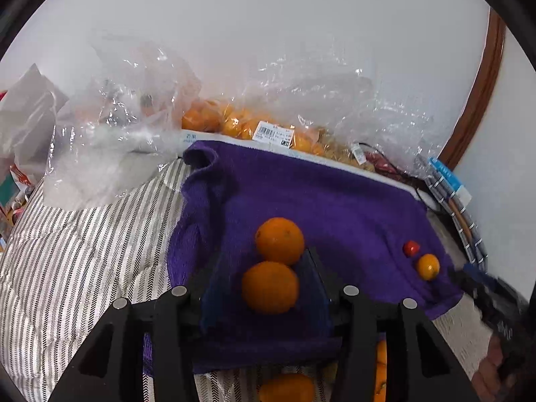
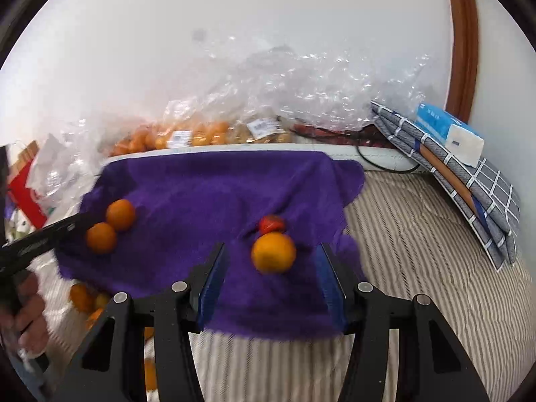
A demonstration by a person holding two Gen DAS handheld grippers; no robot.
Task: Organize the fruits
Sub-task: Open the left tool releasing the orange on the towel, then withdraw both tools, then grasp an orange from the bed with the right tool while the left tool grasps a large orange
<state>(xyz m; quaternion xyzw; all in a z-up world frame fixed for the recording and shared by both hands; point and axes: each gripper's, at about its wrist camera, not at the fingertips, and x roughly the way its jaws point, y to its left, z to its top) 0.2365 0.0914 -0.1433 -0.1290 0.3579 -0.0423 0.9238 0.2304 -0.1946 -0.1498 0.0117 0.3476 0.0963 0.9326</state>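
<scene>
A purple towel lies on a striped bed cover. Two oranges rest on it, one between my left gripper's open fingers, the other just beyond it. They show at the left in the right wrist view. A smaller orange and a small red fruit lie at the towel's right part. My right gripper is open, the small orange between its fingertips, untouched.
Clear plastic bags of oranges sit behind the towel against the wall. More oranges lie on the striped cover below the towel's near edge. A checked cushion and tissue pack are at the right.
</scene>
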